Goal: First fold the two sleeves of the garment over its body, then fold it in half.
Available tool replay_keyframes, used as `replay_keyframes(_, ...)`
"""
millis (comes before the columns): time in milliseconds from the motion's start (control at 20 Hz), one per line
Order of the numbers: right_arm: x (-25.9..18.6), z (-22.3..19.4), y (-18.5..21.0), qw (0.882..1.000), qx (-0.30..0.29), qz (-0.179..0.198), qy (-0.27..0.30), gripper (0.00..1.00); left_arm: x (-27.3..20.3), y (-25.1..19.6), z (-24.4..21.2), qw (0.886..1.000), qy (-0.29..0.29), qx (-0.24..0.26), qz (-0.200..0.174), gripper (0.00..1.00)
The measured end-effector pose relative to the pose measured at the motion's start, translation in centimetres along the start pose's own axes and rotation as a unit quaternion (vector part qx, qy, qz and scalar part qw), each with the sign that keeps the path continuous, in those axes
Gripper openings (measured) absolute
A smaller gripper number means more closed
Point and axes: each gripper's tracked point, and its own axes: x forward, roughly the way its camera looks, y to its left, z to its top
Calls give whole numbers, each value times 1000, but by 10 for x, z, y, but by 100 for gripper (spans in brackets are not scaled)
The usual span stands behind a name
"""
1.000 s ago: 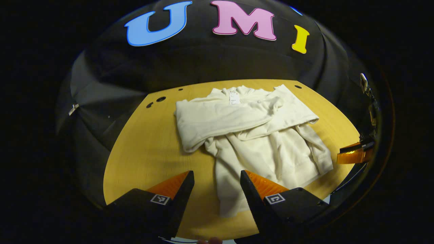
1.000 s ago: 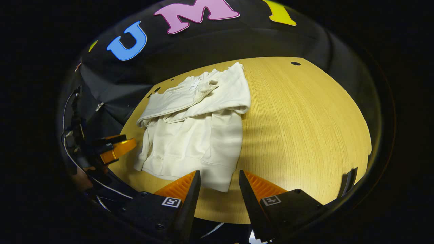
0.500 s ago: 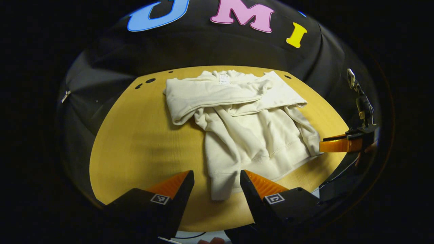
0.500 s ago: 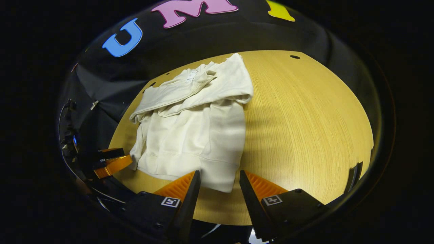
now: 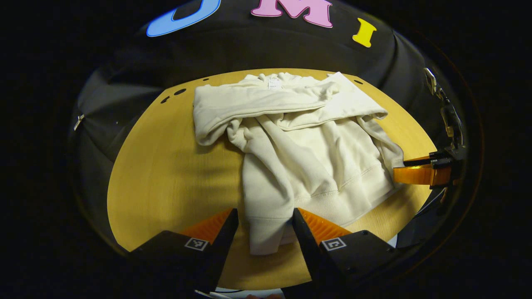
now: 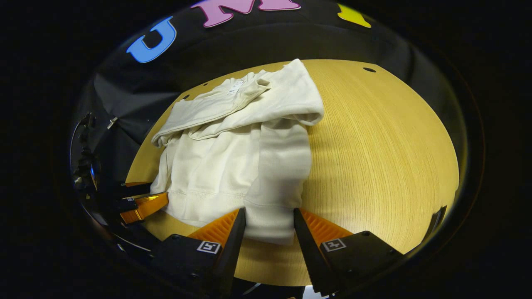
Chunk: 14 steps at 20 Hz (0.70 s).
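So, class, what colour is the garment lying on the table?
Plain cream-white garment, no pattern; clearest in the right gripper view.

Cream sweatshirt [image 5: 307,141] flat on wood table [image 5: 166,178], both sleeves folded across chest, collar at 12 o'clock, hem at 6.

Soft matt knit-cloth garment [image 5: 307,145] with ribbed hem, smooth matt wood-grain table [image 6: 374,141]

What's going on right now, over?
Left gripper and right gripper open, each straddling a hem corner of the cream sweatshirt. Sleeves folded over body; half-fold not yet done. Table unobstructed.
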Motion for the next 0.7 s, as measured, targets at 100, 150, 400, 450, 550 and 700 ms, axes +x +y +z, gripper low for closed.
replay_keyframes(100, 3, 0, -2, 1000, -17, -10, 3, 73, 2, -3, -1, 1000, 5, 0, -1, 79)
replay_keyframes(150, 4, -2, -3, 999, -31, -16, 7, 72, 5, -5, -6, 1000, 12, -3, -4, 77)
replay_keyframes(400, 7, -9, 7, 993, -111, -26, 10, 43, 4, -18, -6, 1000, 0, 0, -15, 51)
replay_keyframes(450, 4, -8, 7, 994, -105, -24, 12, 32, 5, -19, -6, 1000, 4, 7, -16, 37)
replay_keyframes(550, 5, -7, 7, 997, -74, -8, 11, 20, 5, -21, -3, 1000, 0, 15, -13, 20)
replay_keyframes(700, 3, -8, 4, 999, -27, 12, 15, 11, 2, -21, -4, 1000, -4, -7, -30, 9)
